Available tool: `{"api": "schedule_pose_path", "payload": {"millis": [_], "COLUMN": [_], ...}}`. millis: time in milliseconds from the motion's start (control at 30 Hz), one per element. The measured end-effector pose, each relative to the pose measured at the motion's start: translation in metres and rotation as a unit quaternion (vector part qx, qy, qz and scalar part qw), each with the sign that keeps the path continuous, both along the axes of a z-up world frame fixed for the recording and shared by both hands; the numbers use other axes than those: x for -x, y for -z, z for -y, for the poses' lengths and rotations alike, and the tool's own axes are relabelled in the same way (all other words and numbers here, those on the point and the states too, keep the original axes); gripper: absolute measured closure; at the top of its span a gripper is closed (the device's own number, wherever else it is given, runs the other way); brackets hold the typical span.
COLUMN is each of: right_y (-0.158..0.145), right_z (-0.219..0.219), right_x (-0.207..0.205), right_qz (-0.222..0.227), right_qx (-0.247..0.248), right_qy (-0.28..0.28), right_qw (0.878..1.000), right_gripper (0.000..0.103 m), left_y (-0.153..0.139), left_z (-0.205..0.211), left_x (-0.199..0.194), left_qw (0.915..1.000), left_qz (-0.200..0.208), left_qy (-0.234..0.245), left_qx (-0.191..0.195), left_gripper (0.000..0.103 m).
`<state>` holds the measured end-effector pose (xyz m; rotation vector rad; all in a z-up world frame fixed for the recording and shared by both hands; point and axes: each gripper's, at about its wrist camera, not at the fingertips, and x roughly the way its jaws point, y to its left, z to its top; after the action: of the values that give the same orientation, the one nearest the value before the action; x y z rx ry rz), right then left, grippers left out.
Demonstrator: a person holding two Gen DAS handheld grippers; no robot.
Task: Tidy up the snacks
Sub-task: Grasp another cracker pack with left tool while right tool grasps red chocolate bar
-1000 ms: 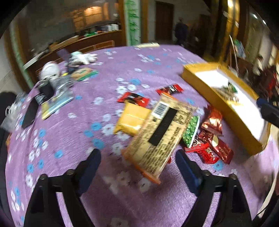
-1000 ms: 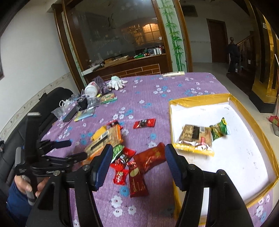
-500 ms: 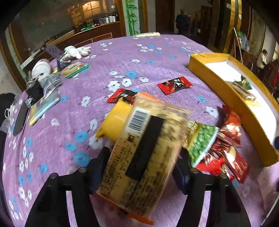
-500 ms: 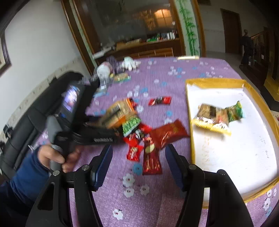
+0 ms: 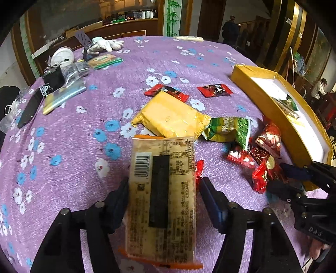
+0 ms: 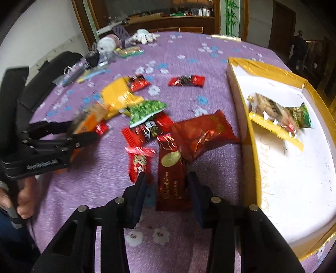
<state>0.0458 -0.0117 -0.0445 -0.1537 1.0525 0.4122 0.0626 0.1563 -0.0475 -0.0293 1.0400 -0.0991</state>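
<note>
Between left gripper [image 5: 163, 189] jaws, opening slightly: tan cracker pack [image 5: 161, 201], left pad touching. Between right gripper [image 6: 166, 184] jaws, closing: dark red bar [image 6: 171, 178], unpinched.

Wooden sideboard [image 5: 117, 29] under glass; bamboo panel [image 5: 172, 17].

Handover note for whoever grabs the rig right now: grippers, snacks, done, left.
Left gripper: tan cracker pack between its jaws, which are opening slightly; firm grip not clear.
Right gripper: jaws closing around the dark red bar; pads not yet pressing on it.
Gold box: two packs inside, a cracker pack and a green pack.
Left on the purple cloth: yellow pack, green pea pack, several red candies and pouches.
</note>
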Motion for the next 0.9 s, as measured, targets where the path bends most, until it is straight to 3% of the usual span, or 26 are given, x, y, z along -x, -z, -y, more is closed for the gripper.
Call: {"api": "schedule_pose_path", "payload": {"millis": [100,133,400,600,900], "right_y": [0.001,0.001,-0.014,-0.030,-0.042], "right_z": [-0.007,-0.009,-0.011,0.004,0.029], "right_x": [0.007,0.010,0.035,0.040,0.043], "right_qz": [0.017,0.016,0.024,0.044,0.062], "right_qx": [0.022,0.018,-0.044,-0.083,-0.115], "right_qy": [-0.014,-0.020,-0.055,-0.030,0.005], "right_qw": [1.000,1.000,0.997,0.995,0.991], "right_gripper": [0.074,0.075,0.076,0.076,0.076], "left_y": [0.001,0.000,-0.020,-0.041,-0.051], "left_z": [0.004,0.005,0.003,0.016,0.041], "left_x": [0.004,0.007,0.028,0.040,0.044], "left_qw": [0.9997,0.9996,0.9985,0.9964,0.9954], "left_qz": [0.017,0.022,0.046,0.080,0.096], "left_qy": [-0.001,0.001,0.011,0.006,0.004], "left_qx": [-0.018,-0.018,0.027,0.027,0.003], "left_gripper": [0.034,0.042,0.044,0.044,0.044]}}
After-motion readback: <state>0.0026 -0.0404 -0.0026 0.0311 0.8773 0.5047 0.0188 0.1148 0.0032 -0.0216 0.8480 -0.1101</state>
